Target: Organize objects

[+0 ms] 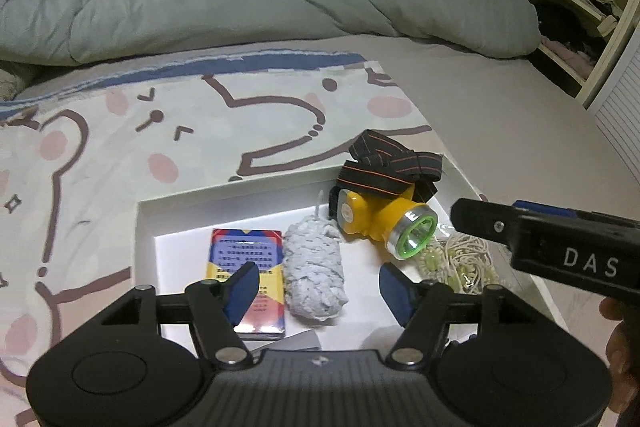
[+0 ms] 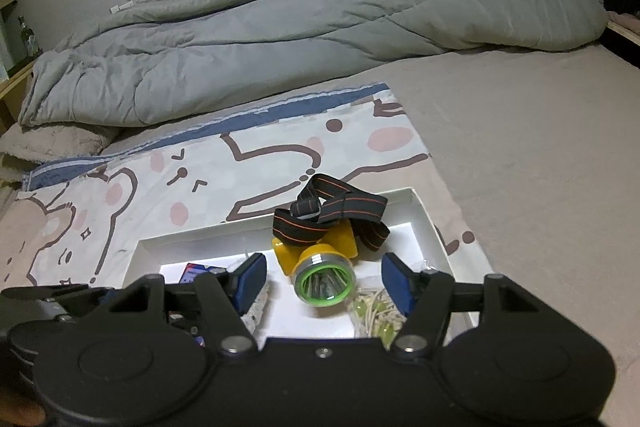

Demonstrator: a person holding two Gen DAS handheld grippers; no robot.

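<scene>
Left gripper (image 1: pixel 316 289) jaws apart, empty, above the grey woolly yarn bundle (image 1: pixel 314 269) in the shallow white cardboard tray (image 1: pixel 224 205); bundle's long axis runs away from it. Right gripper (image 2: pixel 323 285) also apart, empty, nearer the yellow headlamp (image 2: pixel 320 261).

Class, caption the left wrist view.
Open left gripper above white tray holding headlamp, yarn and card box.

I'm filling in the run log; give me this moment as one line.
left gripper: open, empty | right gripper: open, empty | shallow white cardboard tray: holds yellow headlamp, grey yarn bundle, colourful card box
</scene>
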